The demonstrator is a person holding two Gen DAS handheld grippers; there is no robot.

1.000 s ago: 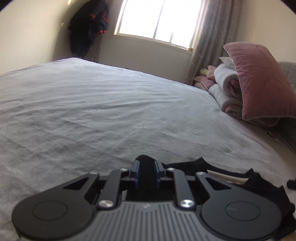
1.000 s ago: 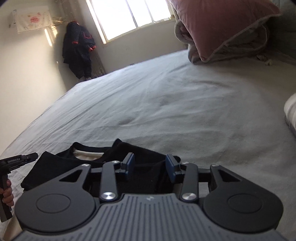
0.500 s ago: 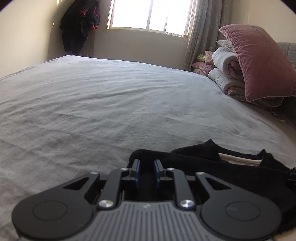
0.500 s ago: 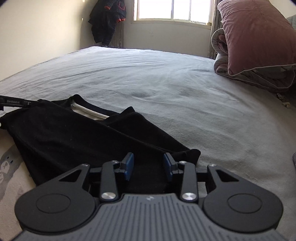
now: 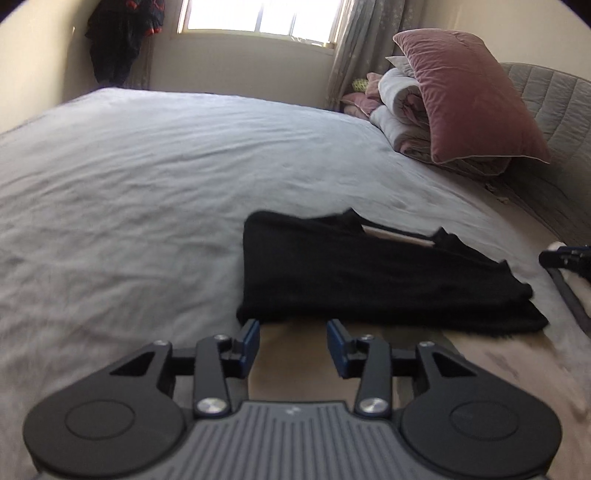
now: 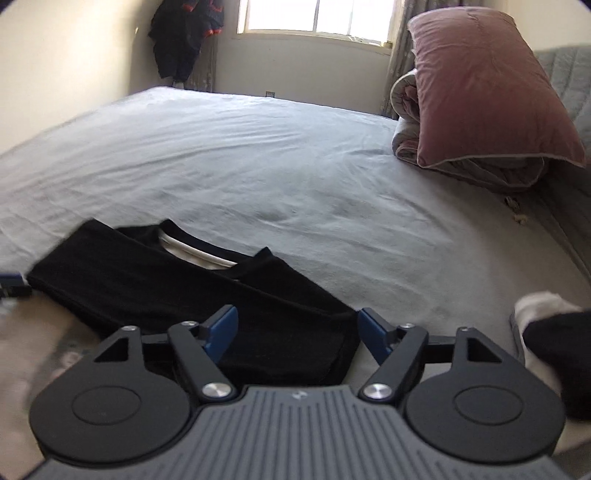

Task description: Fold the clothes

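A black garment (image 5: 369, 273) with a cream inner collar lies folded flat near the front of the grey bed sheet (image 5: 147, 184). My left gripper (image 5: 293, 341) is open, just short of the garment's near left edge, with nothing between its fingers. In the right wrist view the same black garment (image 6: 192, 291) stretches from the left to under my right gripper (image 6: 297, 330), which is open above the garment's right corner and holds nothing. The right gripper's tip shows at the right edge of the left wrist view.
A pink pillow (image 5: 469, 96) leans on rolled bedding (image 5: 402, 122) at the headboard on the right. Dark clothes (image 5: 122, 37) hang in the far corner beside the window (image 5: 258, 14). A white and black cloth (image 6: 546, 328) lies at the right.
Both grippers were shut on the black garment's edges; they have now opened and drawn back, leaving the garment lying folded flat on the bed.
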